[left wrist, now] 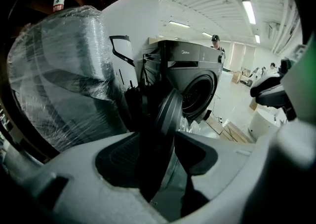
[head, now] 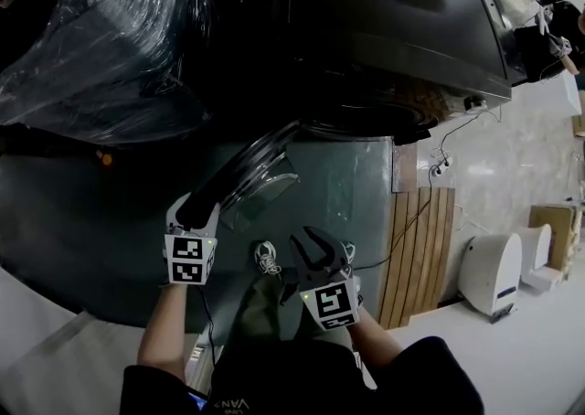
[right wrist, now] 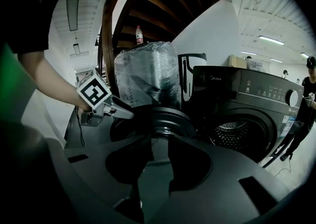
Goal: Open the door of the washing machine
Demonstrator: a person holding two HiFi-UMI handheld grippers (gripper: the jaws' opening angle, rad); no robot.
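At the far left stands a plastic-wrapped bulk (head: 110, 38). Beside it, the left gripper (head: 194, 214) has its 2 jaws closed on the rim of the door (head: 260, 171), which is swung wide open. The right gripper (head: 315, 247) is partly open and empty, below the dark washing machine (head: 393, 20).

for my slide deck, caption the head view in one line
Left gripper holds the rim of the open washer door; right gripper hangs open and empty beside it.
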